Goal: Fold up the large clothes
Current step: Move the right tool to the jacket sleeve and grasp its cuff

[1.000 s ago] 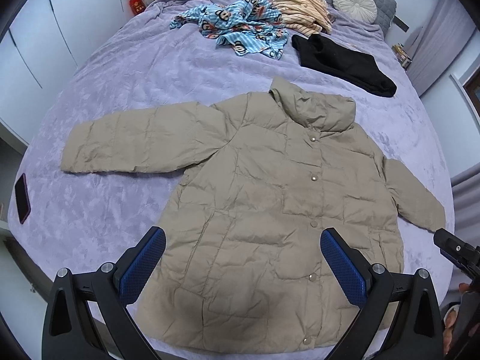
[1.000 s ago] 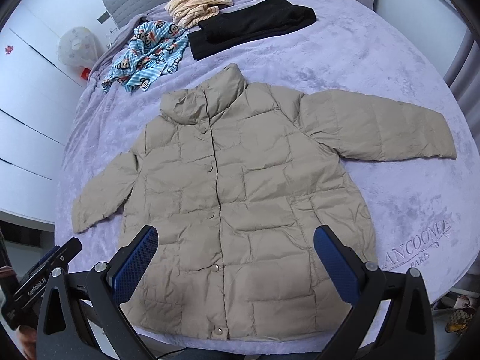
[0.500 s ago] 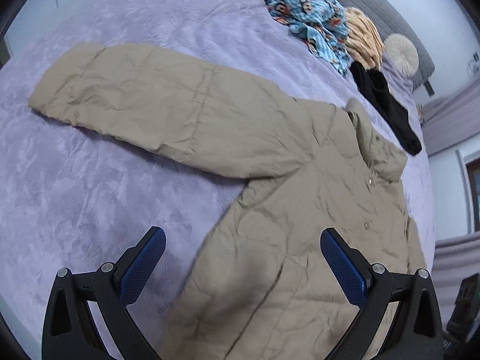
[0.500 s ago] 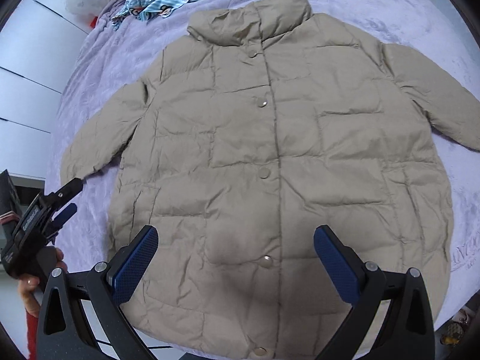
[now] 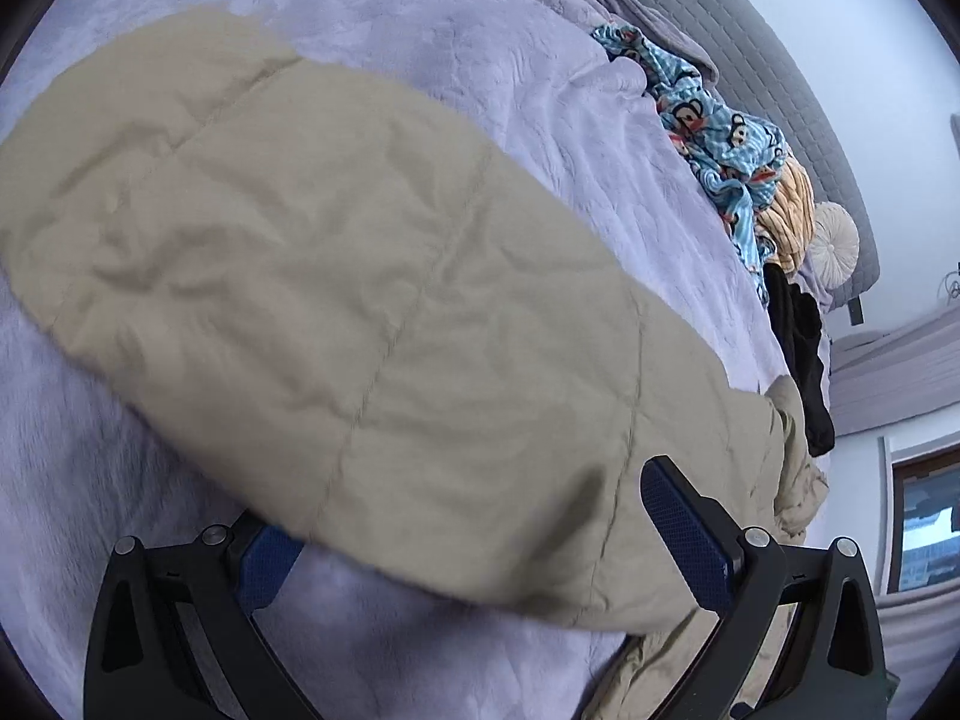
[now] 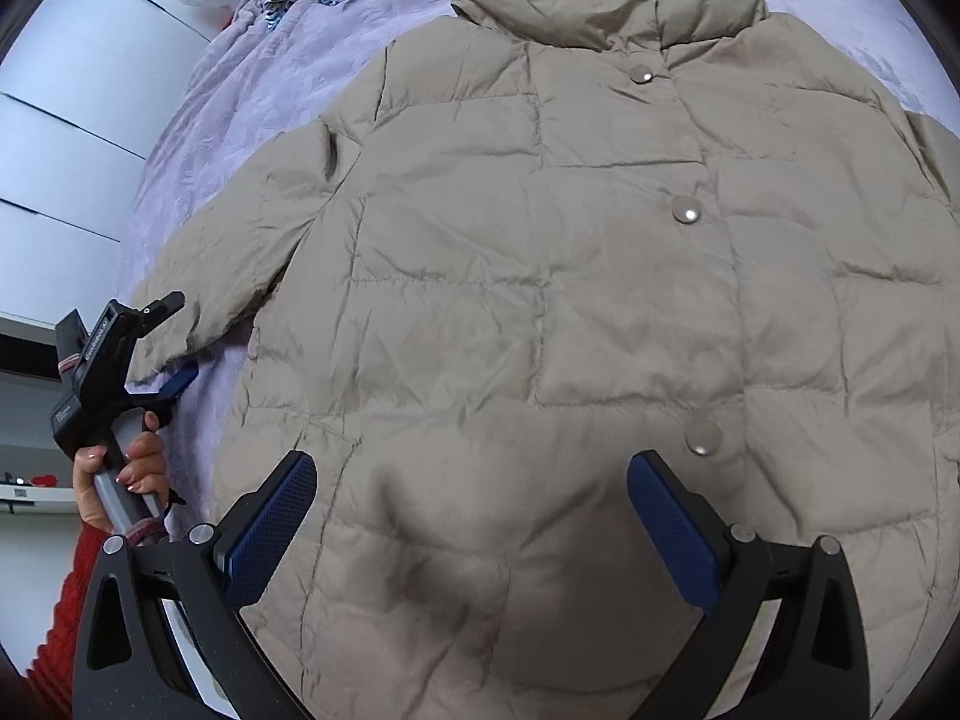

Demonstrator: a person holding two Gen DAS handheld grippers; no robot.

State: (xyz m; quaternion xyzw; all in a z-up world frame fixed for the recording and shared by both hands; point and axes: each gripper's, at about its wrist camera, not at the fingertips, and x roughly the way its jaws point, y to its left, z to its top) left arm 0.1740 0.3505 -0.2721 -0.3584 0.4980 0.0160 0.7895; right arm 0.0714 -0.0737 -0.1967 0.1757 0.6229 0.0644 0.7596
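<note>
Jacket (image 6: 600, 300) lies flat on bed (image 6: 240, 90), front up, collar toward headboard (image 5: 750, 42). Its sleeve (image 5: 330, 300) runs out toward the bed's side edge; left hand-held gripper (image 5: 480, 540) sits at that sleeve. Behind the collar, near the headboard: heap of clothes (image 5: 720, 144), with a cushion (image 5: 834, 243) beyond it.

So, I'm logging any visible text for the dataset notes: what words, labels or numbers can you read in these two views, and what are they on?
White lettering on the black handheld left gripper: there, but too small and tilted to read.
Small white mark on that gripper's lower black block: unreadable.
Beige quilted puffer jacket, blue cartoon-print garment, lilac plush bedspread: no text visible.
</note>
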